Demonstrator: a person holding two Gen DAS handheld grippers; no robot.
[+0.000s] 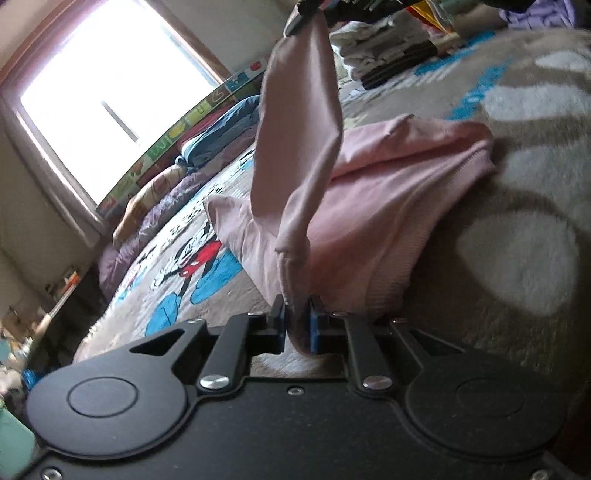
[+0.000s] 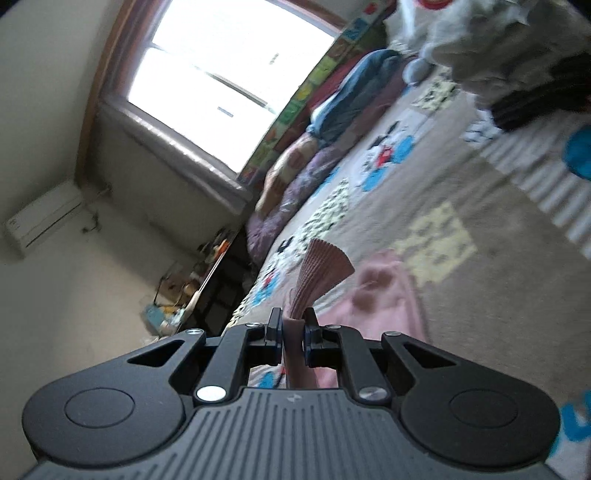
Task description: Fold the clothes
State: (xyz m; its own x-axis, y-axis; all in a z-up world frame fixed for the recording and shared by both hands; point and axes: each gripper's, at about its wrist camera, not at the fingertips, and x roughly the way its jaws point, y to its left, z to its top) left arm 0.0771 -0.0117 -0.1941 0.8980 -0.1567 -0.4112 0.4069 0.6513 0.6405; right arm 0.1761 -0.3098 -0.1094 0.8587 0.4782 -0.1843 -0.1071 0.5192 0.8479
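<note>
**Pink garment pinched at two ends above the bed blanket**

The left gripper (image 1: 297, 314) has its blue-padded fingers (image 1: 315, 325) pressed together on a bunched edge of the pink garment (image 1: 369, 206). From that pinch a long sleeve-like strip of the garment rises to the right gripper (image 1: 314, 11), seen at the top edge of the left wrist view, which holds its far end. The rest of the garment lies heaped on the cartoon-print blanket (image 1: 517, 258), just beyond the left gripper.

In the right wrist view, the right gripper (image 2: 293, 326) clamps a ribbed pink cuff (image 2: 325, 269), which fans out above its closed fingers (image 2: 274, 328); the pink garment (image 2: 388, 295) lies blurred on the blanket (image 2: 480, 295) below. A stack of folded clothes (image 1: 388, 51) sits on the blanket beyond the garment. Pillows (image 1: 221, 125) line the blanket's edge under the bright window (image 1: 110, 92).
</note>
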